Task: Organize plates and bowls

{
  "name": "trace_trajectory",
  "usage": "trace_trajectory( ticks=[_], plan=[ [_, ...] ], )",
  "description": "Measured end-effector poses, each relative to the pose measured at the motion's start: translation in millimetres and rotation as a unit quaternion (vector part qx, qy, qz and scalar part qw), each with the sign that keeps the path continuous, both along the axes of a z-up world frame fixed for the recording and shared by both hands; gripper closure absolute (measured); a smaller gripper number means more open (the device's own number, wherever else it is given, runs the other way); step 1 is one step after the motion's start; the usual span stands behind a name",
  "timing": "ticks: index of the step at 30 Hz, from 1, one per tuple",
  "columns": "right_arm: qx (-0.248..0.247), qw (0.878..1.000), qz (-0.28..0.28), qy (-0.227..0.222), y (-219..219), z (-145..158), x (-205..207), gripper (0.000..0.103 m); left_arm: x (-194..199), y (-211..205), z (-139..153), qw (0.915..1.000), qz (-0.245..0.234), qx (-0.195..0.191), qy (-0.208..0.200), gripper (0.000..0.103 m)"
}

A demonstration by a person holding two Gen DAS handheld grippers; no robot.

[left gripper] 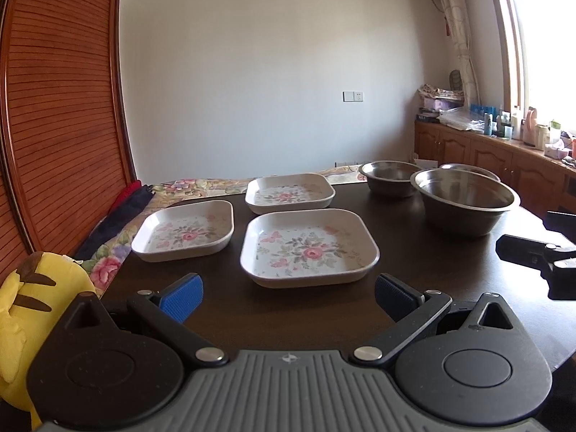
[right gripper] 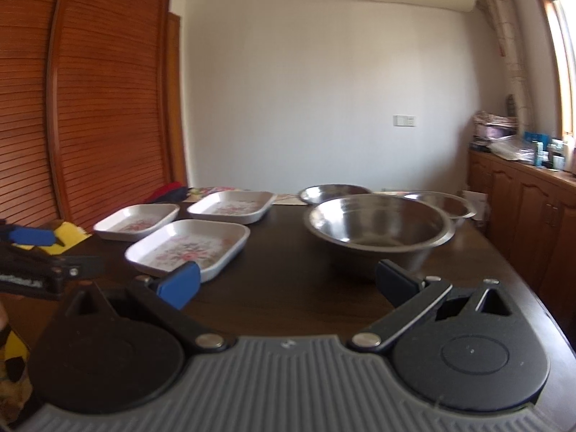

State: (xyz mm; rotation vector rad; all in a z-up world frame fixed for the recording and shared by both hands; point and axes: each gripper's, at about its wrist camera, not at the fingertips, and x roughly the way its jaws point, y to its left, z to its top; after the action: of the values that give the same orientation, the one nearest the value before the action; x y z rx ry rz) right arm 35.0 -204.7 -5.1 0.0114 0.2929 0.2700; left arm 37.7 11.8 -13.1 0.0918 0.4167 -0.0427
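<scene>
A dark wooden table point(left gripper: 414, 270) holds three steel bowls on its right half and three square flowered plates on its left half, none stacked. The largest steel bowl point(right gripper: 378, 230) sits nearest on the right; two smaller steel bowls point(left gripper: 390, 176) stand just behind it, one far left of it, one far right and partly hidden. They look stiff, light and slippery, so the thin outward-flared rim seems the best place to pinch. The near plate point(left gripper: 309, 248) lies at the table's middle, the left plate point(left gripper: 185, 230) beside it toward the left edge, the far plate point(left gripper: 289, 192) behind. The plates look like rigid melamine, light and unlikely to chip; their raised sloping walls offer an edge to clamp. The left gripper point(left gripper: 288, 295) hovers near the front edge facing the near plate, its blue pads spread wide and empty. The right gripper point(right gripper: 288, 284) hovers facing the largest bowl, likewise spread wide, holding nothing
</scene>
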Motion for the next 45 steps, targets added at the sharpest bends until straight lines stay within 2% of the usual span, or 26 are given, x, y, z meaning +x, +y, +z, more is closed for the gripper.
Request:
trace_trajectory(
  ticks=[7,10,11,12,16,23,29,34,38,42,45],
  plan=[
    [-0.011,0.998,0.053,0.011,21,10,28,0.000,30,17,5,0.9999,-0.004,-0.009,0.010,0.000],
    [-0.016,0.997,0.077,0.019,29,12,40,0.001,44,25,7,0.9997,-0.011,-0.016,0.016,0.004],
    [-0.016,0.996,0.087,0.025,31,13,45,0.007,49,28,7,0.9996,-0.012,-0.019,0.017,0.007],
    [-0.016,0.995,0.094,0.032,33,13,51,0.016,53,31,8,0.9995,-0.011,-0.022,0.018,0.008],
    [-0.025,0.992,0.109,0.052,45,10,72,0.019,71,38,6,0.9995,-0.014,-0.019,0.019,0.011],
    [-0.036,0.986,0.134,0.094,62,-1,99,0.042,107,50,-1,0.9990,-0.022,-0.011,0.038,0.017],
    [-0.039,0.982,0.138,0.124,70,-8,117,0.055,129,58,-11,0.9974,-0.034,-0.020,0.060,0.032],
    [-0.046,0.980,0.142,0.131,74,-10,125,0.056,138,62,-18,0.9954,-0.047,-0.033,0.077,0.052],
    [-0.053,0.980,0.138,0.133,76,-12,130,0.063,144,62,-23,0.9942,-0.053,-0.036,0.087,0.064],
    [-0.054,0.980,0.131,0.138,75,-13,134,0.071,146,63,-24,0.9935,-0.055,-0.040,0.092,0.072],
    [-0.056,0.980,0.128,0.141,75,-14,137,0.073,149,63,-26,0.9928,-0.058,-0.041,0.096,0.076]
  ],
)
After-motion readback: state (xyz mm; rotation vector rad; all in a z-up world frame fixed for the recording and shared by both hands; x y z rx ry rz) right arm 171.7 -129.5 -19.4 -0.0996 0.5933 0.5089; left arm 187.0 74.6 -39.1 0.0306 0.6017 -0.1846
